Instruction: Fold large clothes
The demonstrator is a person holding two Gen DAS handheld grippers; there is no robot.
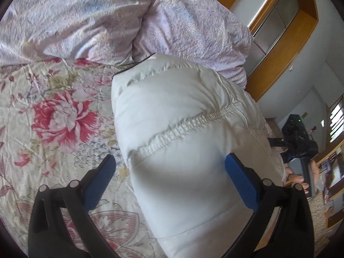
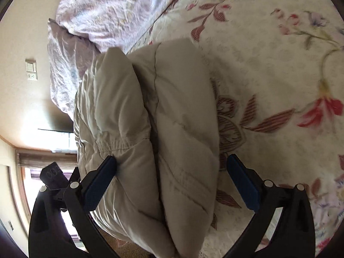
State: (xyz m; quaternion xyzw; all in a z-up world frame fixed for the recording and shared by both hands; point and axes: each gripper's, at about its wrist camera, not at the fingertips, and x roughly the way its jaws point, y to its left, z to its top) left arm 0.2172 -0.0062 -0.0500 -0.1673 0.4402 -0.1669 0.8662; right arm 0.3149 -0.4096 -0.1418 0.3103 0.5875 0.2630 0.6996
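A white puffy jacket (image 1: 182, 111) lies folded into a thick bundle on a floral quilt (image 1: 53, 111). My left gripper (image 1: 172, 167) hovers over its near end, open wide; one blue pad sits over the jacket and the other over the quilt. In the right wrist view the same jacket (image 2: 150, 111) shows two stacked layers. My right gripper (image 2: 169, 167) is open wide around the bundle's end, with its left pad (image 2: 101, 180) against the fabric and its right pad (image 2: 243, 182) apart from it, over the quilt (image 2: 268, 64). Neither gripper pinches the cloth.
A crumpled lilac duvet (image 1: 86, 17) is heaped at the head of the bed, right behind the jacket. The right gripper in a person's hand (image 1: 301, 150) shows past the bed's edge. A wooden shelf unit (image 1: 279, 43) stands by the wall.
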